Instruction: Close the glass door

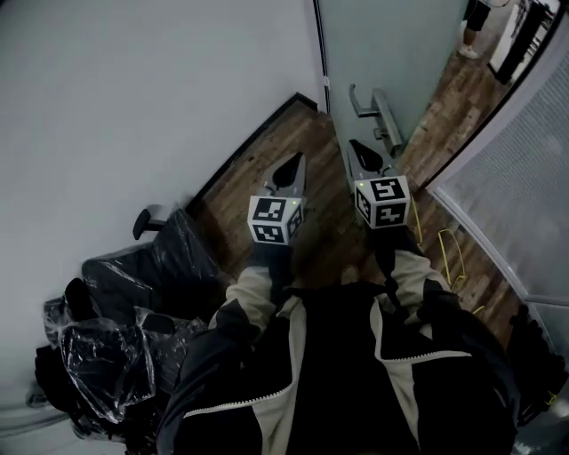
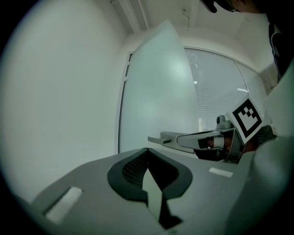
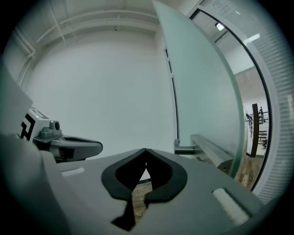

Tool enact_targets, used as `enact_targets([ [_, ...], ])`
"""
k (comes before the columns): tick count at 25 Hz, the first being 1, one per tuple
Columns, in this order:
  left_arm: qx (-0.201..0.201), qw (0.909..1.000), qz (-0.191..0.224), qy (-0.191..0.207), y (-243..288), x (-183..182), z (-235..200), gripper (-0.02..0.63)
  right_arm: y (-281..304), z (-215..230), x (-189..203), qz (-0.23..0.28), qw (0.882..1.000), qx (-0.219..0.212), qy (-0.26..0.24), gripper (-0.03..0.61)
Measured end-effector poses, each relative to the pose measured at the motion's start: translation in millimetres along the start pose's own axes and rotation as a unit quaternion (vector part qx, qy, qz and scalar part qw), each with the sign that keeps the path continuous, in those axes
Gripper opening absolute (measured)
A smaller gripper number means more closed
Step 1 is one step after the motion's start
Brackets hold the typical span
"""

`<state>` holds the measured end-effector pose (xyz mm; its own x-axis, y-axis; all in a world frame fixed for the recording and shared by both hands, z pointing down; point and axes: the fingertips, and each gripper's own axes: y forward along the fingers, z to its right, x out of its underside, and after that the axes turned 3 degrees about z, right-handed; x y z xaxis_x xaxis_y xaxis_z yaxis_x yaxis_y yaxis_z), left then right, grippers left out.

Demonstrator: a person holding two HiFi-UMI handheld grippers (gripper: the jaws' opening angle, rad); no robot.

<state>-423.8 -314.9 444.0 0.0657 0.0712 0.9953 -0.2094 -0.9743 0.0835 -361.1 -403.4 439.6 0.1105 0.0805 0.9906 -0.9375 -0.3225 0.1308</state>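
Observation:
The frosted glass door (image 1: pixel 382 44) stands ajar ahead of me, with a metal bar handle (image 1: pixel 378 111) on its face. My right gripper (image 1: pixel 356 145) is shut with nothing in it, and its tip is just short of the handle, a little to its left. In the right gripper view the handle (image 3: pixel 202 148) lies ahead and right of the gripper (image 3: pixel 146 149), apart from it. My left gripper (image 1: pixel 297 159) is shut and empty, level with the right one and nearer the white wall. The left gripper view shows the door (image 2: pixel 161 87) and the handle (image 2: pixel 167 137) beyond its gripper (image 2: pixel 147 149).
Black office chairs wrapped in plastic (image 1: pixel 133 302) crowd the lower left by the white wall (image 1: pixel 133 89). A glass partition with blinds (image 1: pixel 520 169) runs along the right. Yellow wire (image 1: pixel 449 253) lies on the wooden floor (image 1: pixel 267 151). A person's legs (image 1: pixel 474 27) stand in the far doorway.

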Motion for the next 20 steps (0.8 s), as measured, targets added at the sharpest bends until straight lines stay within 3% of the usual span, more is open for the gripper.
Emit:
enact_targets([
  [5,0.041,0.9991,-0.008,-0.005,39,5,-11,0.000,13,12,14,-0.019,0.999,0.035,0.003,0.006],
  [8,0.088,0.9961,-0.009,0.000,67,-1,-12,0.000,24,21,13,-0.021,0.998,0.067,-0.001,0.006],
  [14,0.203,0.9789,-0.015,0.015,97,-4,5,0.000,15,39,14,-0.018,0.985,0.170,0.013,0.006],
  [20,0.271,0.9624,-0.018,0.006,104,-4,10,0.000,10,43,13,-0.018,0.973,0.231,0.013,0.006],
])
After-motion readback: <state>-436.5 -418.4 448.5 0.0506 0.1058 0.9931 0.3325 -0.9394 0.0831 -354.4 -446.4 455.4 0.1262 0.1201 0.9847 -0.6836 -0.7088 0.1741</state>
